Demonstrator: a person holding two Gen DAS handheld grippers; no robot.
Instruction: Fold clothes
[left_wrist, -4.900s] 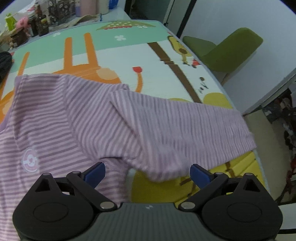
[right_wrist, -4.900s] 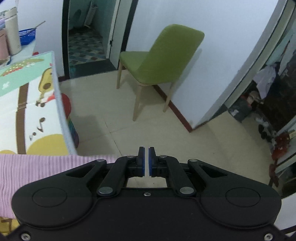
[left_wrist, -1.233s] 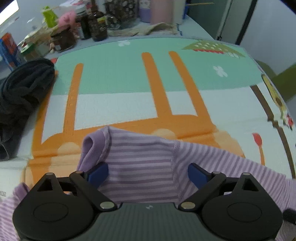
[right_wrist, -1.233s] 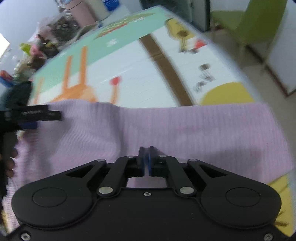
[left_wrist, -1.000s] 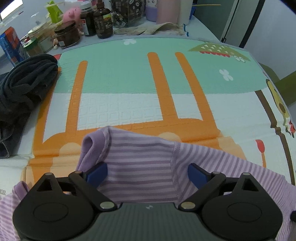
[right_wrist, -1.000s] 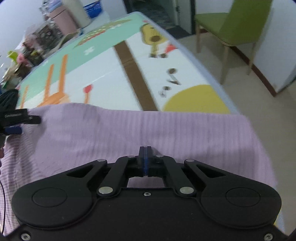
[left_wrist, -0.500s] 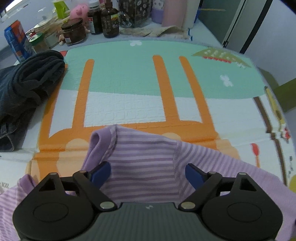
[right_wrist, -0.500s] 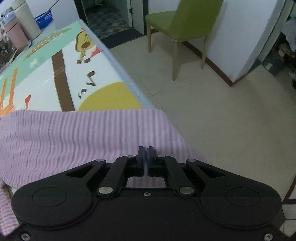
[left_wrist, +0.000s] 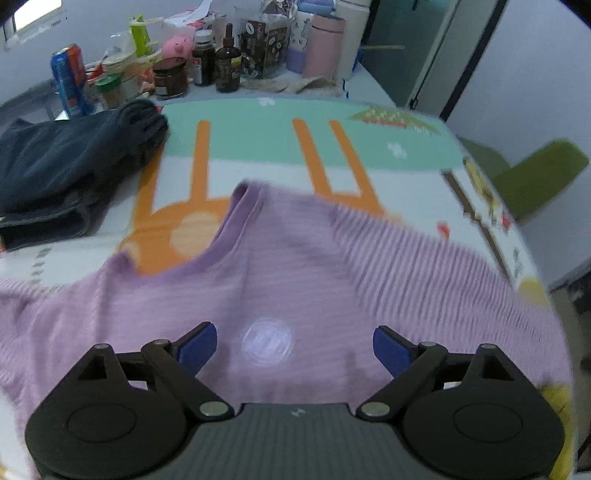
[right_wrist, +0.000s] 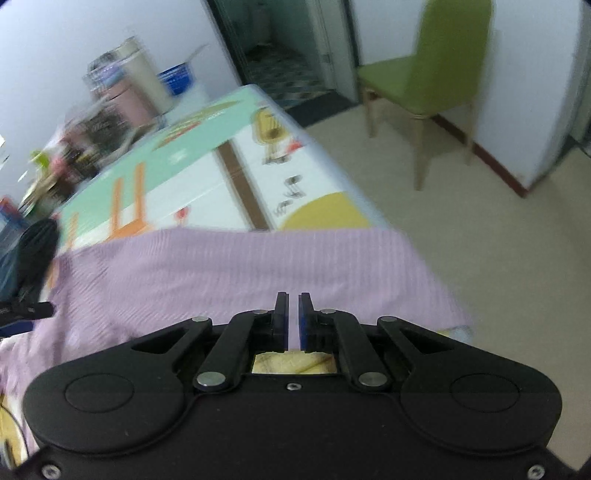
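Left claw (left_wrist: 291, 347) hangs over the purple striped shirt (left_wrist: 303, 280) with its blue fingertips (left_wrist: 195, 345) spread wide apart and nothing between them; the round white logo (left_wrist: 267, 341) on the cloth shows in the gap. Over on the other side, the right claw (right_wrist: 291, 321) has its two pads nearly together, a thin slit left between them, and no cloth in that slit as far as can be seen; a bit of yellow mat shows through the frame just behind. The shirt lies spread across the near part of the tabletop, on a cartoon play mat (left_wrist: 258, 147) of green, white and orange, neckline turned toward the far edge. One side of the shirt (right_wrist: 236, 273) reaches the tabletop's right edge, beside a yellow patch of the mat. A heap of dark clothing (left_wrist: 62, 170) sits at the left edge, apart from the shirt. Bottles, jars and a can (left_wrist: 70, 85) crowd the far edge. A green chair (right_wrist: 424, 74) stands on the floor beyond the right edge. Both views are somewhat blurred.
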